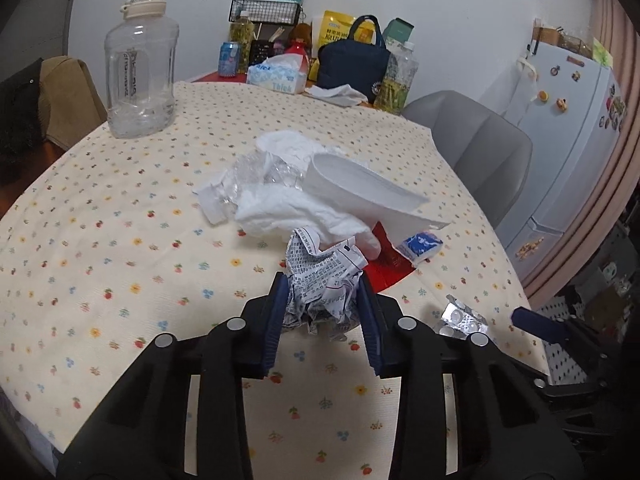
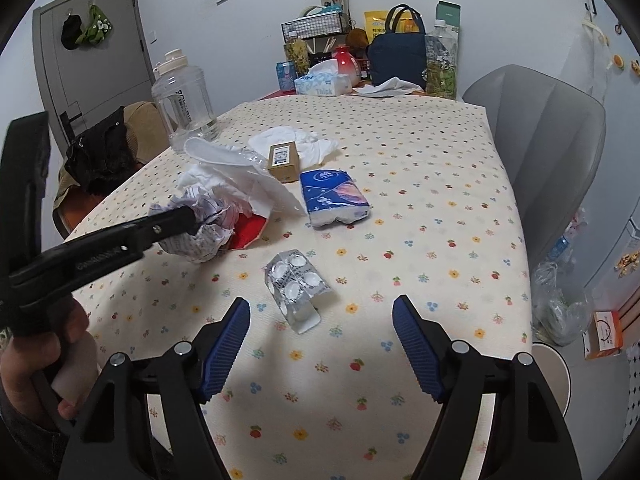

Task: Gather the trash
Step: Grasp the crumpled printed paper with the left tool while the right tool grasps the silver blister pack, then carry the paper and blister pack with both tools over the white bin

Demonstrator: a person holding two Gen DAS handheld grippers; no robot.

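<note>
1. The left tongs (image 1: 323, 312) sit closest to the lens in the left wrist view, their blue pads pressed on either side of a crumpled printed paper ball (image 1: 324, 276), which they grip just above the desk (image 1: 120, 240).
2. In the right wrist view the right tongs (image 2: 322, 340) stand wide with nothing between the pads; the empty blister pack (image 2: 298, 284) lies on the flowered cloth just beyond the tips, untouched.
3. A hand (image 2: 36, 364) at the left edge of that view holds the handle of the left tongs.
4. Just behind the paper ball lies a heap of white tissues (image 1: 288, 204) with clear crumpled plastic (image 1: 260, 172) and a folded white sheet (image 1: 360, 184); a red scrap (image 1: 390, 260) peeks out beneath it.
5. A blue tissue packet (image 2: 334, 198) rests beside the heap, and a small brown box (image 2: 283, 160) lies just behind the packet.
6. A large clear water jug (image 1: 140, 68) stands upright farther back on the left side.
7. A grey chair (image 2: 548, 152) stands at the desk's right side.
</note>
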